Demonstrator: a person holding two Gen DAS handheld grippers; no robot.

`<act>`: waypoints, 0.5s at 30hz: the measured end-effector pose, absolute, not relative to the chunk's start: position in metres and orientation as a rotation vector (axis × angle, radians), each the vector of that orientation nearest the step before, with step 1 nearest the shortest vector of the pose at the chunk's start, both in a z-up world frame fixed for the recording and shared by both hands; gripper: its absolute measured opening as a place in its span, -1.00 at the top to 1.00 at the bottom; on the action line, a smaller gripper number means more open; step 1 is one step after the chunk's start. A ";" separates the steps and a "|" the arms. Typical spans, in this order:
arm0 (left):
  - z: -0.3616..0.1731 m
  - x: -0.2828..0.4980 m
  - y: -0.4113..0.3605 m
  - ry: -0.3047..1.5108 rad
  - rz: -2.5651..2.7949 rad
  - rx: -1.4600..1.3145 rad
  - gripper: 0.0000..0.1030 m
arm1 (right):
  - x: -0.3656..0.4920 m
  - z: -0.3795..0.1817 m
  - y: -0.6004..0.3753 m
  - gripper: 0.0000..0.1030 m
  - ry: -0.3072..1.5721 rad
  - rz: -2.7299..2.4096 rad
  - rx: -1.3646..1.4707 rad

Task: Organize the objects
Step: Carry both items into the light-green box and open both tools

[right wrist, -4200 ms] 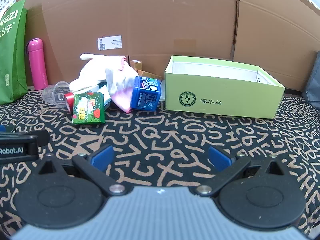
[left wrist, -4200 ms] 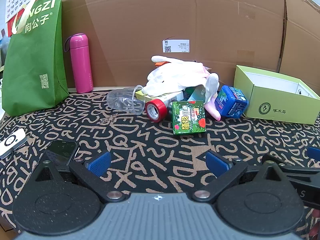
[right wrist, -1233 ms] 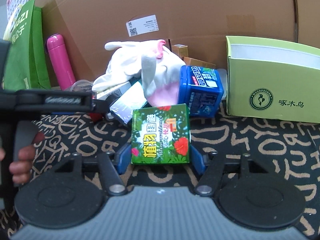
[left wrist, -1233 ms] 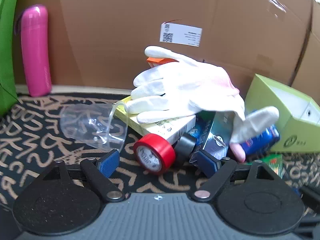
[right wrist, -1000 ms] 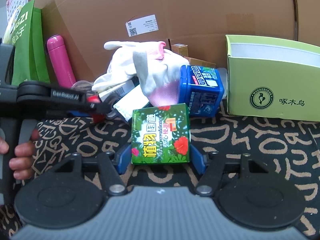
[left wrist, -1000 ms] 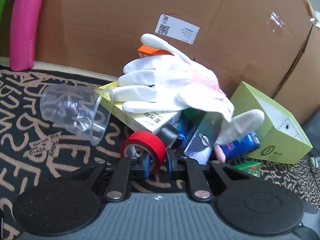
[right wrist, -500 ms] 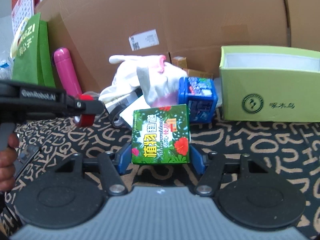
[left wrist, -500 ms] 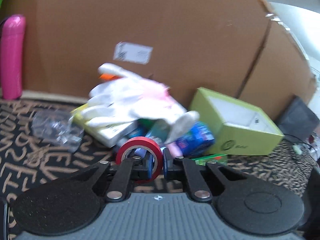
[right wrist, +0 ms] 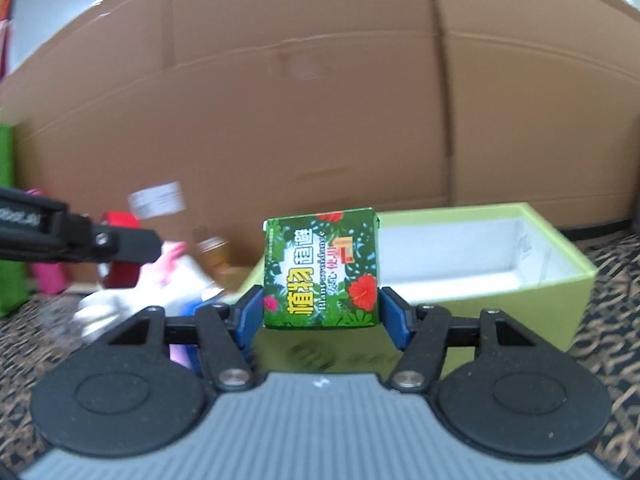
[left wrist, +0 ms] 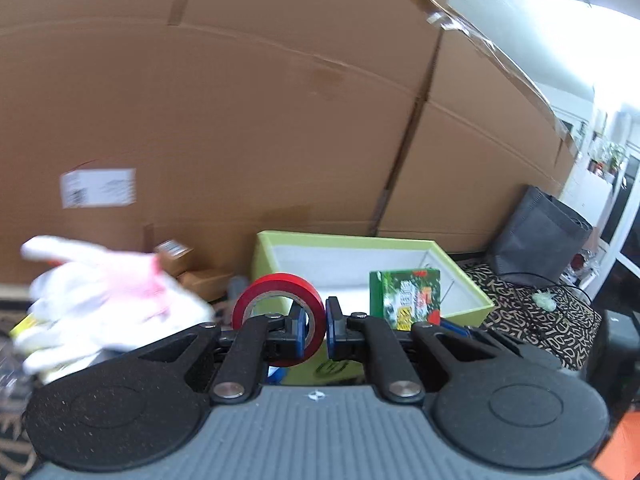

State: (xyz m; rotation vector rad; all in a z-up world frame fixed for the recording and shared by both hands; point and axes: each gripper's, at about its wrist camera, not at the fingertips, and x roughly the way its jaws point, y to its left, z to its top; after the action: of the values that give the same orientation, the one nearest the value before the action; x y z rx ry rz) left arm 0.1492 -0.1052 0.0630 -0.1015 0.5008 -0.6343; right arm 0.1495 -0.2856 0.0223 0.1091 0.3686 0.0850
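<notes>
My left gripper (left wrist: pixel 314 326) is shut on the rim of a red tape roll (left wrist: pixel 279 312) and holds it up in the air just short of the open lime-green box (left wrist: pixel 348 242). My right gripper (right wrist: pixel 320 314) is shut on a green floral carton (right wrist: pixel 321 268), held in the air at the near left corner of the same box (right wrist: pixel 480 248). That carton also shows in the left wrist view (left wrist: pixel 405 294), over the box. The left gripper with the tape (right wrist: pixel 120 268) shows at the left of the right wrist view. The box's white inside looks empty.
A white and pink glove (left wrist: pixel 104 300) lies on the pile of small boxes left of the green box. A tall cardboard wall (left wrist: pixel 240 120) stands right behind. A dark grey bag (left wrist: pixel 540 236) stands to the right. A pink bottle (right wrist: pixel 48 276) stands far left.
Both grippers have lifted off the patterned cloth and swung right toward the green box, the left carrying the red tape, the right carrying the green carton. The pile has slid to the left in both views.
</notes>
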 end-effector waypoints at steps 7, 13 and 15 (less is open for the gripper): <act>0.054 0.205 -0.178 0.554 -0.654 -0.031 0.83 | 0.213 0.018 -0.326 -0.19 0.421 -0.014 0.114; 0.029 0.237 -0.207 0.605 -0.639 0.018 0.83 | 0.241 -0.003 -0.339 -0.20 0.487 -0.035 0.102; 0.025 0.240 -0.208 0.594 -0.641 0.006 0.79 | 0.245 -0.007 -0.340 -0.26 0.492 -0.036 0.090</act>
State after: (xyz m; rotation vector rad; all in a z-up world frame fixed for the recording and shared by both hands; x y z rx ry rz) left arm 0.2400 -0.2084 0.0248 0.0062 0.5939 -0.6410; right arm 0.2451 -0.3398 -0.0074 0.0897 0.4921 -0.0360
